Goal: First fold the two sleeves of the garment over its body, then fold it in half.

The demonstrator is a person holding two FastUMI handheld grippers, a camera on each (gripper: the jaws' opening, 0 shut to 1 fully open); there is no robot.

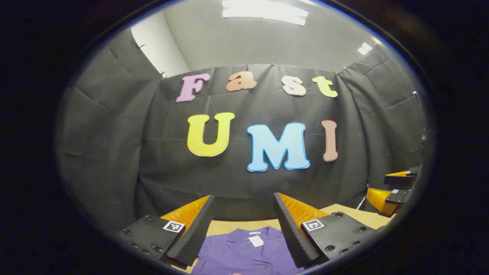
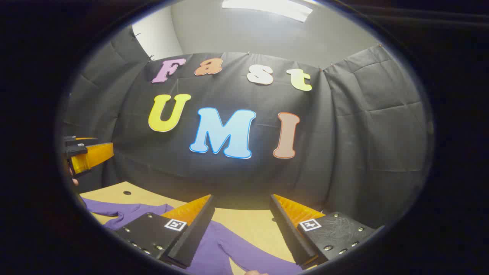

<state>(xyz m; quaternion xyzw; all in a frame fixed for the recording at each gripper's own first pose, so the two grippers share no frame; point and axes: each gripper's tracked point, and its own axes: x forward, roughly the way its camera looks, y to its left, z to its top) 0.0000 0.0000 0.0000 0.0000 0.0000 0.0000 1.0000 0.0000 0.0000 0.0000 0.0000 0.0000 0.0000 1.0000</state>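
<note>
A: Left gripper spread wide above the purple garment's collar?
B: Yes. Right gripper spread too, over a sleeve flat on the desk; bare desk beyond.

Left claw mounts: black, screwed, seemingly square-tagged.

The garment lies on the table, collar toward the booth wall; in the right gripper view a sleeve stretches across the tabletop
</note>
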